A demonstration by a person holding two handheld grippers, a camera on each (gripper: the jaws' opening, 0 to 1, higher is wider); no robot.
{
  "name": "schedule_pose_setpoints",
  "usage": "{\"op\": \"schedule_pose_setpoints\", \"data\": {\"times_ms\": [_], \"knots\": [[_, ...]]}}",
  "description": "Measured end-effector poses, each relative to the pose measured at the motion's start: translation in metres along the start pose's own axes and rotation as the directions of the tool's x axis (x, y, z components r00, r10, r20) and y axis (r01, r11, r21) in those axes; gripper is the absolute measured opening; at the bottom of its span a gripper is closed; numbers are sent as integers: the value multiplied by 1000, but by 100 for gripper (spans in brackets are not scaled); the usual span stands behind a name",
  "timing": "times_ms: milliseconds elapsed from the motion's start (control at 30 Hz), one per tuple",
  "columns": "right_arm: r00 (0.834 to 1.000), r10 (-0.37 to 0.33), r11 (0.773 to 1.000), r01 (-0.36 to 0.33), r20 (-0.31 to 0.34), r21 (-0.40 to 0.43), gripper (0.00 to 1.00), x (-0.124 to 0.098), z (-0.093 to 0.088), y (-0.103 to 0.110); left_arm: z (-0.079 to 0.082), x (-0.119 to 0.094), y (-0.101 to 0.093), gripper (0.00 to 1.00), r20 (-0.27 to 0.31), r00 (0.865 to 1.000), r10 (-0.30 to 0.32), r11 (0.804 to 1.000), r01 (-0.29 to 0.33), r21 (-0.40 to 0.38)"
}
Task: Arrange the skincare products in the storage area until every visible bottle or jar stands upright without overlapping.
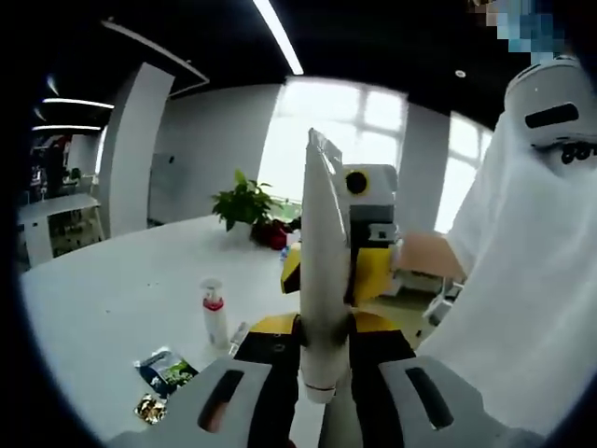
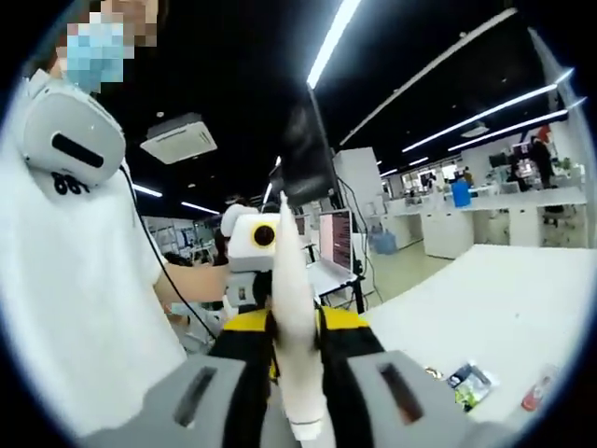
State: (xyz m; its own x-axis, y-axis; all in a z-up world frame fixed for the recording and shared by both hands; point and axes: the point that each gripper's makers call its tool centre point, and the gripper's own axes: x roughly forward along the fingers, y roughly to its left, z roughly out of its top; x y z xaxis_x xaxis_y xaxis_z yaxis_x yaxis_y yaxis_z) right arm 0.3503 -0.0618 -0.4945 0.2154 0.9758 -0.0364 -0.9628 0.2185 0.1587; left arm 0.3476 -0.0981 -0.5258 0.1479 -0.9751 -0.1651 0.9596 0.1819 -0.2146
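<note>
No readable brand or text anywhere; labels too small or blurred.

Left gripper view: left gripper has its jaws closed narrow on one white tube, cap end down between the jaws, crimped end pointing up and away, roughly upright in the view. Opposite, just beyond the tube, the right gripper (yellow/black) grips the same tube from the far side. To the left of the jaws on the white table: 1 small white bottle w/ a red band, standing upright, apart from the tube. Nearer, left of the left jaw: 1 dark green sachet lying flat, plus 1 small gold-ish packet just beside it. Behind the bottle, 1 potted plant w/ a red item next to it. Person in white shirt on the right.

Right gripper view: right gripper jaws narrow, clamped on the same tube, cap end low between the jaws. Left gripper faces it behind the tube. To the right of the jaws, on the table: sachet lying flat, and at the far right edge the red-banded bottle, partly cut off; cannot tell if upright here. This view adds an office background: a dark monitor, desks, ceiling lights. Person in white on the left.
</note>
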Motion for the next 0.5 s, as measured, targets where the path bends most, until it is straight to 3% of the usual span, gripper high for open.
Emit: {"op": "schedule_pose_setpoints", "data": {"times_ms": [233, 500], "knots": [[1000, -4, 1000, 4, -17, -25, 20, -1, 1, -2, -1, 1, 2, 16, 2, 1000, 5, 1000, -5, -7], [999, 36, 999, -36, 0, -39, 17, -4, 13, 1, -12, 3, -1, 16, -54, 999, -4, 1000, 4, 11]]}}
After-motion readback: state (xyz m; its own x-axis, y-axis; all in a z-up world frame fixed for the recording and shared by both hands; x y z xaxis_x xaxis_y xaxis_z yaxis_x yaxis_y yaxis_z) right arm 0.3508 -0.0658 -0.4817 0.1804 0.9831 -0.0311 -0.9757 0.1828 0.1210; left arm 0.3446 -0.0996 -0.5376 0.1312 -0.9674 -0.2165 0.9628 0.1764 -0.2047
